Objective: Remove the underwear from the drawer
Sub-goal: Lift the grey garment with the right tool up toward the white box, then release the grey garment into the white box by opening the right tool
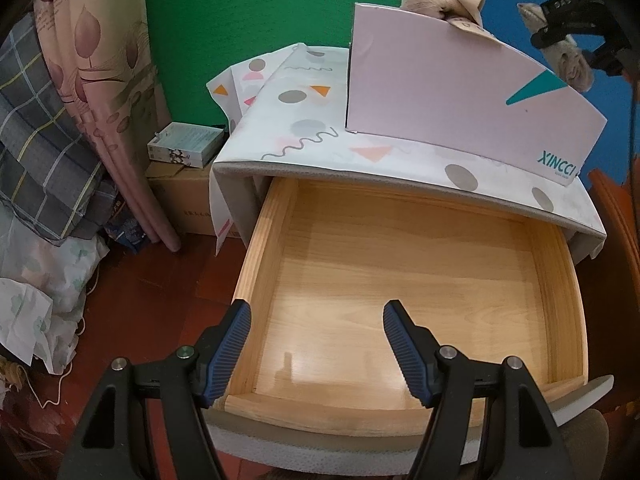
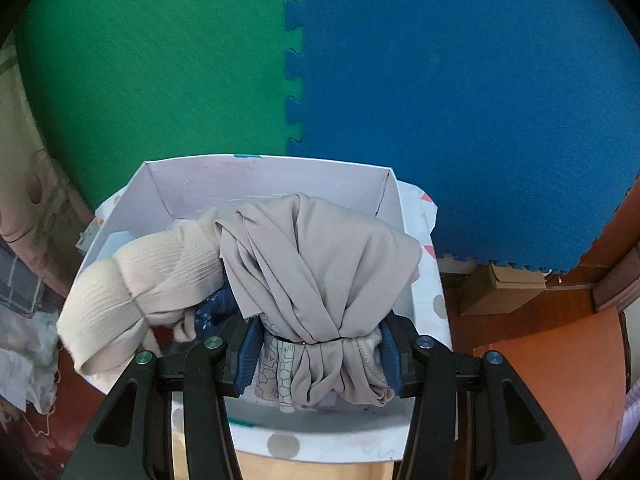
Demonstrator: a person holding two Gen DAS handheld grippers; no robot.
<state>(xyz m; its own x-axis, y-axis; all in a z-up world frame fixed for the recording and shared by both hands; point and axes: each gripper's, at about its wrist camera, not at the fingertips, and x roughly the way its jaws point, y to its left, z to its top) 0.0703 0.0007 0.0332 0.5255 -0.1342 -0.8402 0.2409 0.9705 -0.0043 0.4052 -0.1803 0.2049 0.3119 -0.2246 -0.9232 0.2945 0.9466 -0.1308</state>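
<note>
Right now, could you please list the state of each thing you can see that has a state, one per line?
drawer: pulled open, nothing visible inside
pink box: open at top, standing on the cabinet top, clothing heaped inside
beige underwear: bunched, held over the pink box
ribbed cream garment: draped over the box's edge
left gripper: open, holding nothing, over the drawer
right gripper: shut on the beige underwear

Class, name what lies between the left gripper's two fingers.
Only the bare wooden floor of the open drawer shows between the left gripper fingers, in the left wrist view.
</note>
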